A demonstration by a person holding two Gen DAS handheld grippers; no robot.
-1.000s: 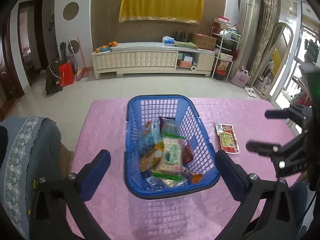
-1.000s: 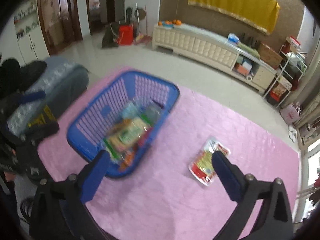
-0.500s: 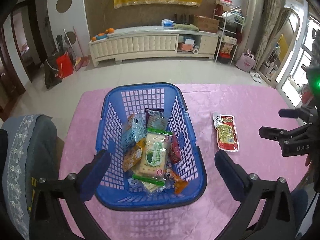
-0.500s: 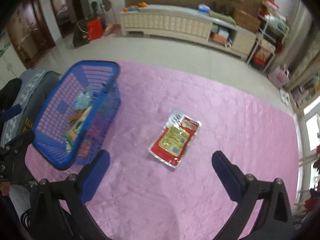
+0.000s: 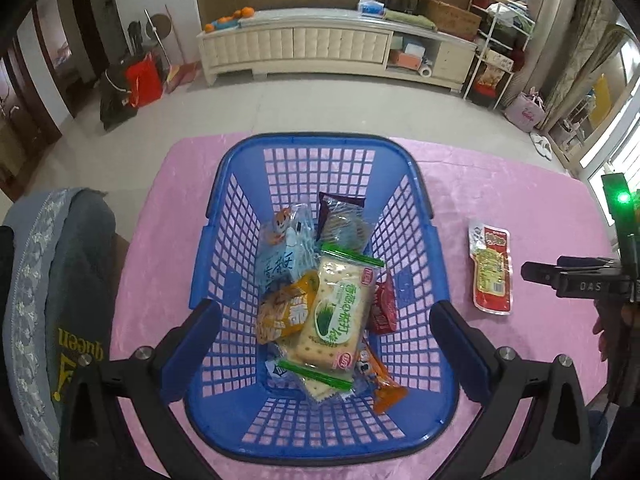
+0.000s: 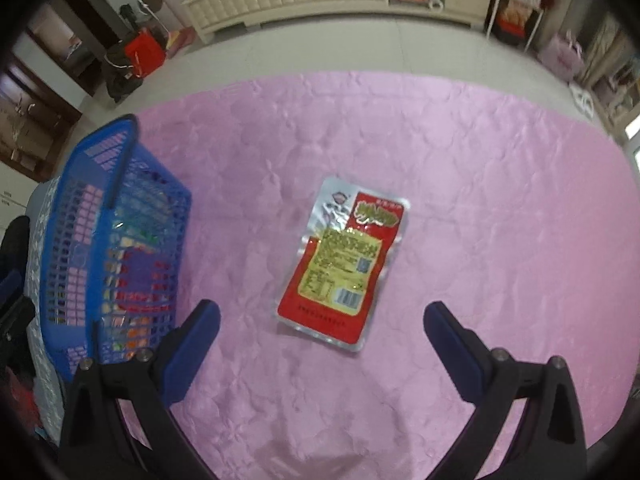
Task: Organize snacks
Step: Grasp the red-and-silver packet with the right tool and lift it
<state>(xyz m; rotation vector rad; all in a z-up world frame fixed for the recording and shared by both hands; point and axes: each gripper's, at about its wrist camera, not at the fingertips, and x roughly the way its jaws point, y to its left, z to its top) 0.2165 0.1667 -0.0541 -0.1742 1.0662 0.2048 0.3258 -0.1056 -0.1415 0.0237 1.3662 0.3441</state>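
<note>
Right wrist | pink tablecloth (image 6: 460,168) | red packet (image 6: 344,260) lying flat | tiled floor (image 6: 328,52)

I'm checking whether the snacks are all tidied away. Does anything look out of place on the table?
Yes: one red and silver snack packet lies flat on the pink tablecloth, apart from the blue basket that holds the other snacks. The open right gripper hovers just short of it. Nothing looks spilled or damaged.

The right gripper (image 6: 320,320) hung with jaws wide apart above a red snack packet (image 6: 344,260) lying flat on the pink worktop (image 6: 500,200); a blue basket (image 6: 116,240) stood at nine o'clock.
</note>
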